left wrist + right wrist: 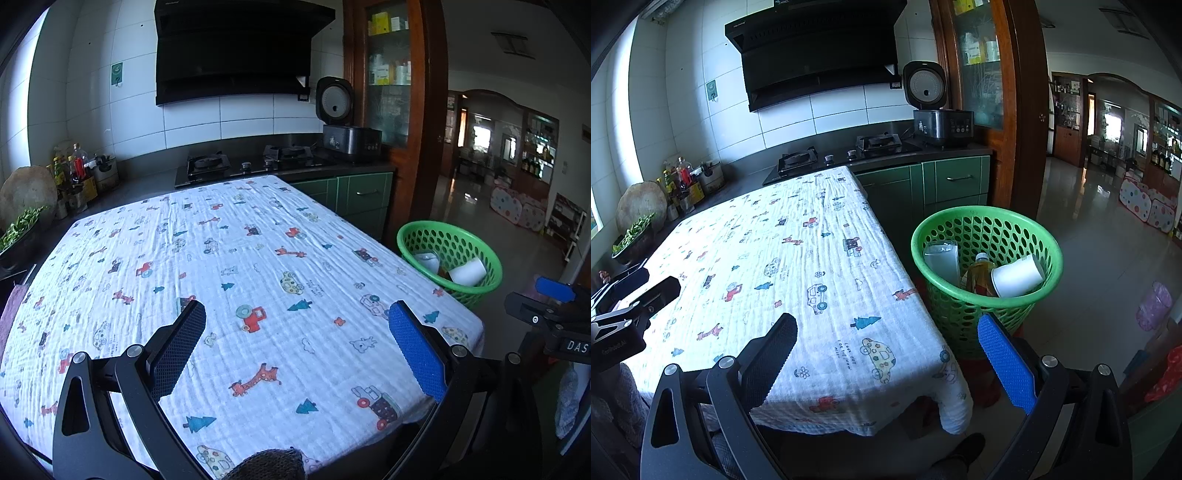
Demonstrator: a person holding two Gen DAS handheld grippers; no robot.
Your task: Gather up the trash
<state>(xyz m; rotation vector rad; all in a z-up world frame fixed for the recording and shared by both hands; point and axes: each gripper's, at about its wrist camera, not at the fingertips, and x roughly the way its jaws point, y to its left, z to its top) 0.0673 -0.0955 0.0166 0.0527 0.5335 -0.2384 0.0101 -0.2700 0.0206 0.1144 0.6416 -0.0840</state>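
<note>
Nothing is held right now: the left gripper [297, 345] is spread wide over the patterned cloth [236, 280] on the bench, and the right gripper [886, 356] is just as wide and empty near the corner closest to the green basket [964, 218]. The trash is already in that basket: a white cup [1017, 277], a bottle [980, 267], a silvery carton [942, 258]. Nothing more can be seen on the cloth. The basket could be knocked over if the right gripper is swung toward it carelessly

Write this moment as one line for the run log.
left gripper: open, empty | right gripper: open, empty | green basket: holds cup, bottle, carton | tablecloth: no trash seen
</note>
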